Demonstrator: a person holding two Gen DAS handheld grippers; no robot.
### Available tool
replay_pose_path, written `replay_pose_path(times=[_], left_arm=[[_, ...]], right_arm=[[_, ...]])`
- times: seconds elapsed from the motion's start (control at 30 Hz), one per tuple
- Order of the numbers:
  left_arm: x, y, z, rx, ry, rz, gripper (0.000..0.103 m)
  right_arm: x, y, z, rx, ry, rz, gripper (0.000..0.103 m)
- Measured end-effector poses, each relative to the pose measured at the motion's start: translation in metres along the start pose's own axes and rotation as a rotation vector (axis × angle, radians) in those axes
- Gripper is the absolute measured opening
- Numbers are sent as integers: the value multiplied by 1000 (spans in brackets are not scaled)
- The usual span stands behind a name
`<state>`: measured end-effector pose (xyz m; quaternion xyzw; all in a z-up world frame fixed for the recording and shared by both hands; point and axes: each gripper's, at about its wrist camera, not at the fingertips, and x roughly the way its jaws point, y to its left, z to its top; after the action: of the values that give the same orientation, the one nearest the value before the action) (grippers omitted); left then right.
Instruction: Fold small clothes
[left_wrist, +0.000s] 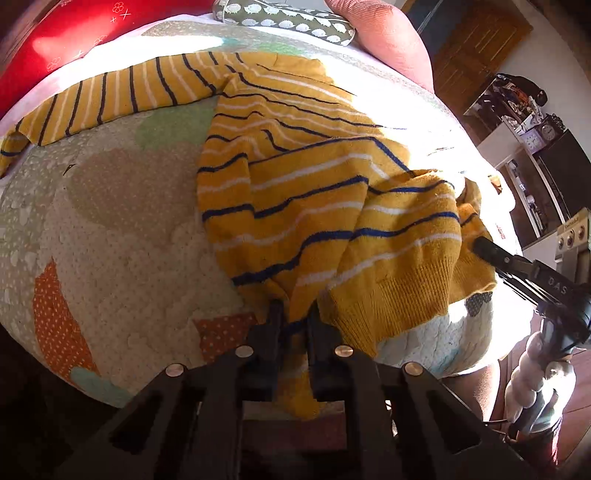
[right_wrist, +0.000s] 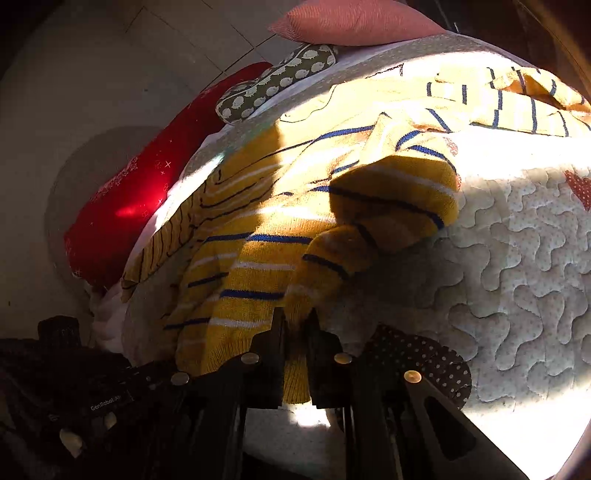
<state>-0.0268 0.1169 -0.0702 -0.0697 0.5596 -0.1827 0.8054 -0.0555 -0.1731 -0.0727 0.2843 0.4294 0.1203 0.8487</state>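
1. We see the striped yellow sweater (left_wrist: 295, 192) lying rumpled on the quilted bed (left_wrist: 110, 221), one sleeve stretched out to the side.
2. Our left claw (left_wrist: 294, 314) is pinched onto its ribbed hem; our right claw (right_wrist: 295, 317) grips another hem edge, likely so that we can lift and fold the bottom.
3. A red pillow (left_wrist: 66, 40), a patterned cushion (left_wrist: 291, 18) and a pink pillow (right_wrist: 354, 22) crowd the far side, well apart from the sweater.

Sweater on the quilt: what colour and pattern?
Sweater: mustard yellow with navy and white stripes, clearest in the left wrist view.
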Motion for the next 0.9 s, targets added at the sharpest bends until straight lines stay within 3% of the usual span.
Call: replay_pose_path(times=[0.17,0.27,0.43,0.53,0.6,0.63,0.67,0.7,0.77,0.83,0.9], left_arm=[[-36,13,-9,-39,-20,-55,11],[-50,14,-27,-9,-18,-50,3],[-36,25,-51,7,50,31,3],[-34,35,-55,-28,62,8,3],[-36,31,-50,-15,30,13,11],[-38,31,-47,-5,8,12,29],[-39,29,-43,-1,-16,9,57],[-38,27,-40,-3,-39,4,68],[-32,20,-34,-1,-56,-29,73],[-21,11,-29,12,-29,-47,73],[-11,-4,-28,56,-18,-13,68]], right_arm=[[-73,-13,-31,2,-48,33,9],[-108,-30,-64,27,-36,14,9],[-115,-79,-118,152,39,-107,9],[-129,-109,-123,280,-11,-125,10],[-144,-108,-111,270,-77,-130,13],[-148,-103,-102,248,-104,-150,26],[-149,-97,-90,226,-126,-164,36],[-147,-91,-79,208,-149,-161,58],[-133,-81,-58,172,-171,-143,67],[-109,-70,-40,135,-135,-181,67],[-98,-61,-24,92,-157,-202,67]])
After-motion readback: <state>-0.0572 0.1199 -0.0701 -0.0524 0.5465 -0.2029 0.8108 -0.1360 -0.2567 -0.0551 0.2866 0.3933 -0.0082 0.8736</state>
